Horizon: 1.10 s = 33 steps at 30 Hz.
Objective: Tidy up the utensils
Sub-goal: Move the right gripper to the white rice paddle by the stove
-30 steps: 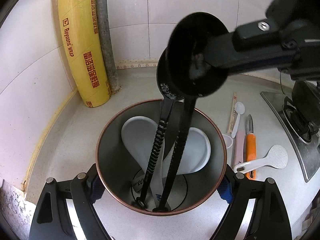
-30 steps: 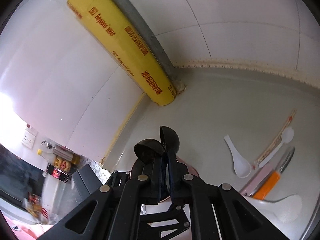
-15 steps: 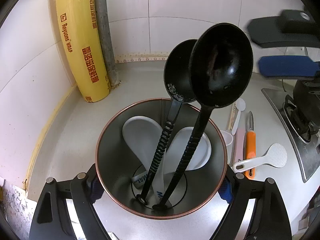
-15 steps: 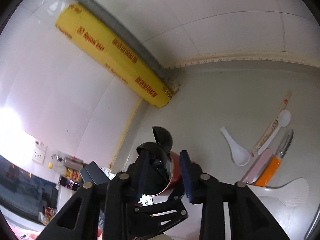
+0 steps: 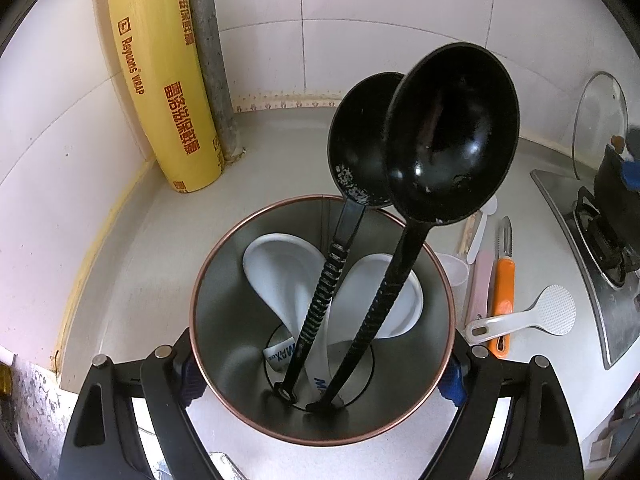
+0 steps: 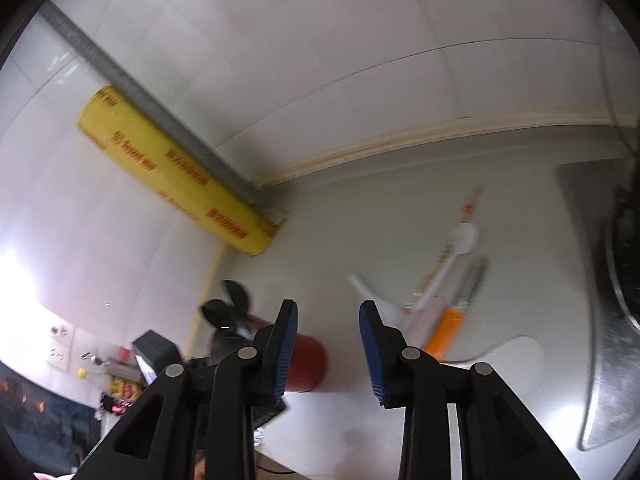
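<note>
Holder, clamped by left tool: two ladles, two white paddles in. Right tool spread, empty. Left on surface: spoons, peeler, paddle, chopsticks.

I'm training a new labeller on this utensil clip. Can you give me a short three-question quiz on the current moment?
1. True or false: the right gripper is holding a ladle.
2. How many black ladles stand in the metal holder?
3. What is the left gripper clamped around? A) the orange peeler B) the metal holder C) the cling film roll

Key:
1. False. Its jaws stand open and empty.
2. Two: the big ladle and the small ladle, handles down, beside two white rice paddles.
3. B. The orange peeler lies on the counter; the cling film roll leans in the corner.
</note>
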### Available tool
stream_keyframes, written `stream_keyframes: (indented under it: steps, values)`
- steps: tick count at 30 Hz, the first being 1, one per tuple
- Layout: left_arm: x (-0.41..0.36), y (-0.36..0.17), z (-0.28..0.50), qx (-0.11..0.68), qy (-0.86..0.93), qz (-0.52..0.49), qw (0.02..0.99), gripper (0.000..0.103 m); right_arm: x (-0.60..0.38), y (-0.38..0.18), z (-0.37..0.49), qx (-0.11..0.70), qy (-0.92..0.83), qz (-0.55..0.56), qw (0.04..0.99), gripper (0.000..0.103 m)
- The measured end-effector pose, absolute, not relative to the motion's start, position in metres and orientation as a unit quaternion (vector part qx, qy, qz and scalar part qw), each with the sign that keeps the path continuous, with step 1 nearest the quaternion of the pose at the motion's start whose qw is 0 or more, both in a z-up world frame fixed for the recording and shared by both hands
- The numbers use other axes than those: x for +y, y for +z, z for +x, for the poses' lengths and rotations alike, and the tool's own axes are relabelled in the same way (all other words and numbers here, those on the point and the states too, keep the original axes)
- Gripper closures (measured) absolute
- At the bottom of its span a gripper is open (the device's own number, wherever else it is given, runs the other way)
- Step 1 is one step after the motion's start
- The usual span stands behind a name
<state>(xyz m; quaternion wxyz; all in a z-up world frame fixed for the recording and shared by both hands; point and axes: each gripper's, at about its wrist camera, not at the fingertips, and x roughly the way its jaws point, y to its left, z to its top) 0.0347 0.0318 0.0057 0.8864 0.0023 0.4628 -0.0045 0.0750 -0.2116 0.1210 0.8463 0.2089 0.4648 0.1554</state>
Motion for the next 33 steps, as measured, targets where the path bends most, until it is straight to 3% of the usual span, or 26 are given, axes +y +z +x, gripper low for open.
stream_keyframes:
  steps: [7,22,33]
  values:
    - [0.031,0.005,0.041,0.477,0.003,0.001,0.879,0.014,-0.253,0.099,0.063,0.495,0.093,0.212,0.837,0.068]
    - [0.027,0.003,0.044,0.493,0.007,0.008,0.870,0.014,-0.345,-0.005,0.025,0.560,-0.003,0.307,0.769,0.068]
    - [0.027,0.000,0.046,0.499,0.011,0.014,0.867,0.014,-0.363,-0.046,0.026,0.547,-0.002,0.349,0.761,0.068]
